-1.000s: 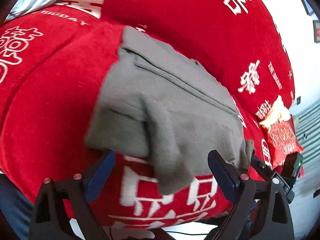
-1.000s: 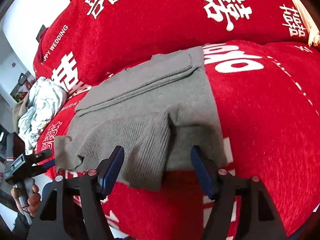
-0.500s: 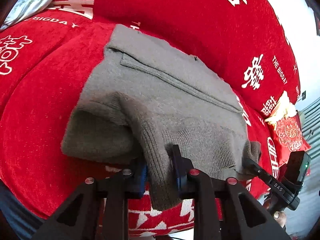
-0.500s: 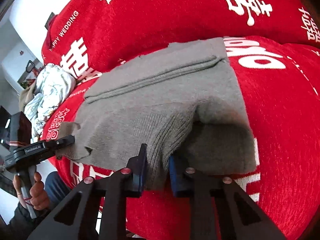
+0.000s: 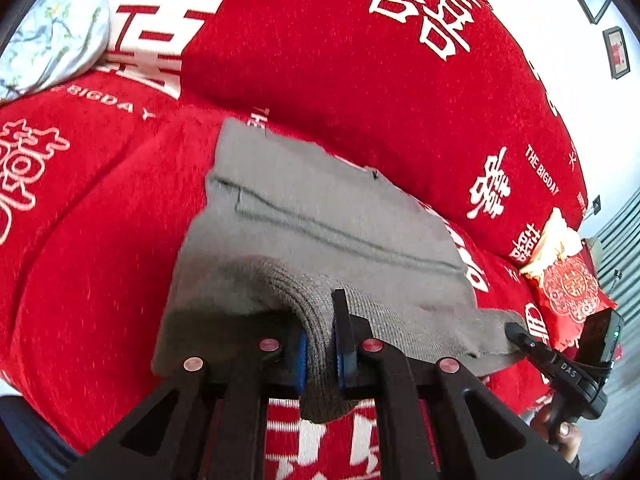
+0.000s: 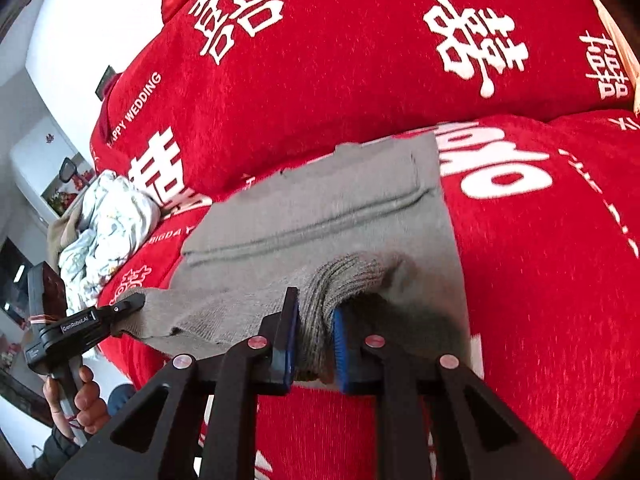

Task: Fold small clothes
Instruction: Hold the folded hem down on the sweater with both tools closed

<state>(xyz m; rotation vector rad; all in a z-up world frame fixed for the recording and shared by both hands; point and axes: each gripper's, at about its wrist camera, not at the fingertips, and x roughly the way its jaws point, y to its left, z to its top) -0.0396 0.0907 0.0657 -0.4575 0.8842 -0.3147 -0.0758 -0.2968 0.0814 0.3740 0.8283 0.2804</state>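
A grey knit garment [image 5: 320,208] lies spread on the red cushioned seat [image 5: 80,260], its near ribbed edge lifted off the cover. My left gripper [image 5: 320,320] is shut on a bunch of that ribbed edge near its left end. In the right wrist view the same garment [image 6: 340,208] shows. The jaws of my right gripper [image 6: 316,308] are closing with ribbed knit between them, and the pads press on it. Each gripper also appears in the other view: the right one [image 5: 516,330] and the left one [image 6: 132,304], both at the garment's near edge.
Red backrest cushions [image 5: 320,60] with white lettering rise right behind the garment. A crumpled pale floral cloth [image 6: 108,224] lies on the seat to the left. A red-and-gold cushion [image 5: 568,288] sits at the right. A hand [image 6: 84,404] grips the left tool's handle.
Both grippers went from wide open to shut on the garment's near ribbed edge. Both have since risen, lifting that edge off the red cover.
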